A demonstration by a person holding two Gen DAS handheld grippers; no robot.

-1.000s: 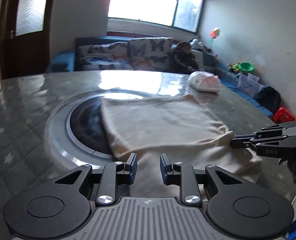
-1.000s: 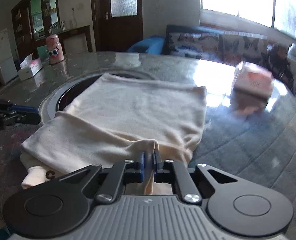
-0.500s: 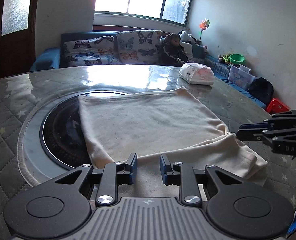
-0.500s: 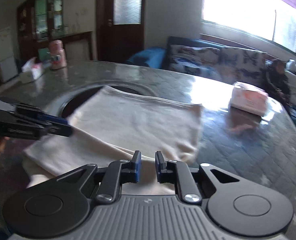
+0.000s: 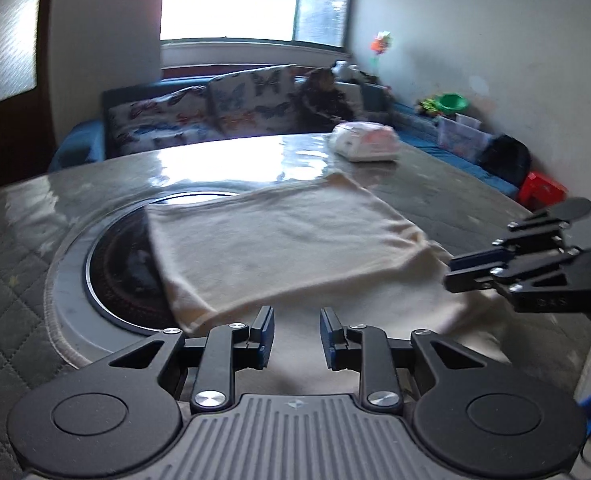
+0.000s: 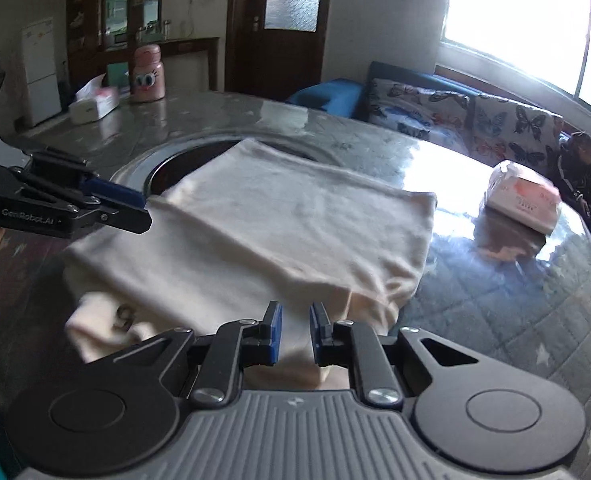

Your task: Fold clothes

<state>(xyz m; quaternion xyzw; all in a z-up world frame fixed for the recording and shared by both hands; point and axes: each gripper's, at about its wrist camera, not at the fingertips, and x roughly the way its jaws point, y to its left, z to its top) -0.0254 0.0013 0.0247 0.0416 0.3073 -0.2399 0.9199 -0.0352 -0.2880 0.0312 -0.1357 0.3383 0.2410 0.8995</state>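
Note:
A cream garment lies folded on the round grey table, its top layer flat over a lower layer near the front edge. It also shows in the right wrist view. My left gripper is open and empty just above the garment's near edge. My right gripper is open and empty over the garment's near right corner. Each gripper shows in the other's view: the right one at the garment's right side, the left one at its left side.
A dark round inset sits in the table centre, partly under the garment. A pink-and-white tissue pack lies at the far right. A pink bottle and a tissue box stand at the far left. A sofa is behind the table.
My right gripper let go of the garment's fold and opened. Both grippers drew back a little from the cloth; the folded layer now lies flat.

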